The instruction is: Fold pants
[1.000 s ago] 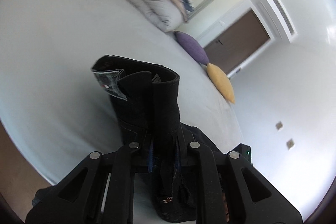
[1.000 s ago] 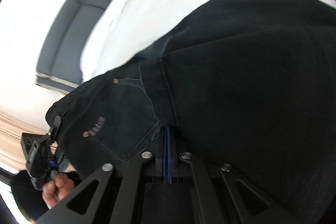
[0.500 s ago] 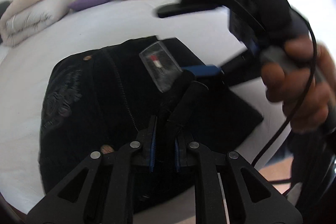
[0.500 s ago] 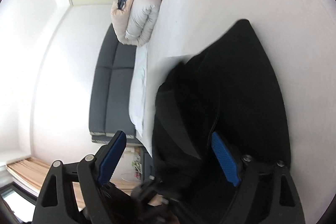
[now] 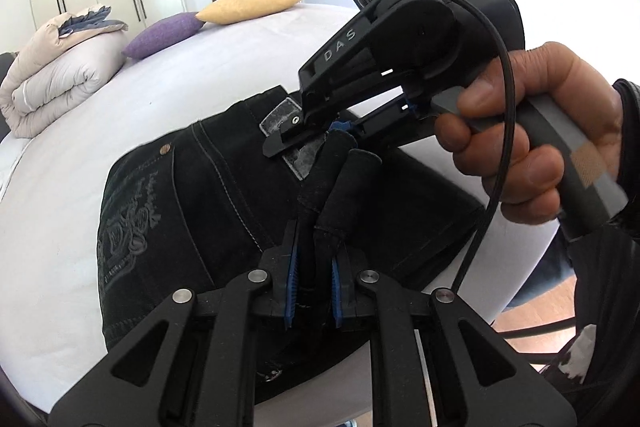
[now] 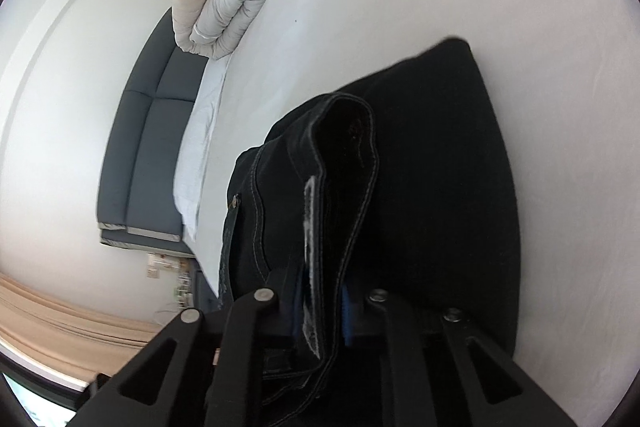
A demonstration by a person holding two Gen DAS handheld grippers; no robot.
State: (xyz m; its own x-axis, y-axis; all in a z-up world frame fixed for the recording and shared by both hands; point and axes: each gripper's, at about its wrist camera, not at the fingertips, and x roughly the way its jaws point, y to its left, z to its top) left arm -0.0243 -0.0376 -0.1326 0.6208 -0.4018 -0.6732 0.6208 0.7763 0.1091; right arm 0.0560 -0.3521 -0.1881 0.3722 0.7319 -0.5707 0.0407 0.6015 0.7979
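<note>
Black denim: the pants [image 5: 224,211] are heavy dark jeans with pale stitching, a copper rivet and a grey embroidered back pocket, lying folded on the bed [image 5: 120,107] near its front edge.
Bed: smooth white sheet, pants the only dark thing on it.
Waistband: thick doubled edge with a whitish label, standing up off the bed.
Left gripper [image 5: 314,279]: angled down at the pants, blue ribbed pads clamped on a bunched fold of waistband.
Right gripper [image 5: 316,131]: comes in from the side, jaws just closed in and now pinching the label edge.
Right hand [image 5: 516,131]: fist wrapped round the grey handle, cable looping over the knuckles.
</note>
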